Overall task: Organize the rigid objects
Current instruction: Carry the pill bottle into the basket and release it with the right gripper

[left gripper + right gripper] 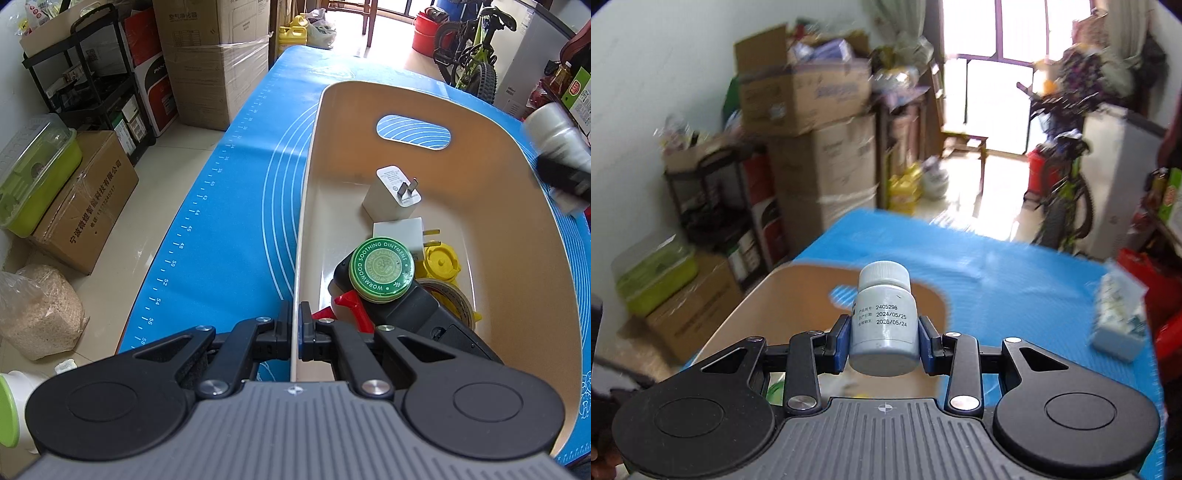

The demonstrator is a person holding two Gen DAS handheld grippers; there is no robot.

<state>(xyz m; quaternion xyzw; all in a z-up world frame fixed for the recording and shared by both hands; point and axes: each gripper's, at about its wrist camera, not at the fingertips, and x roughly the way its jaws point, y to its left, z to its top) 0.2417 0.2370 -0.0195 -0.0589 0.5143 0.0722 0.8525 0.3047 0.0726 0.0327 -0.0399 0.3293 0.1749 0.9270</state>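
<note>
White plastic pill bottle (884,325) sat clamped at mid-body in the right gripper (882,341), above the beige bin (517,221) at its twelve o'clock. Judged light, rigid, slippery. Left gripper (294,332) was closed on the bin's near wall.

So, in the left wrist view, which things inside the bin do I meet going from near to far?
Red piece → green ointment tin → lower white charger → upper white charger → handle cutout in the far wall of the bin.
</note>
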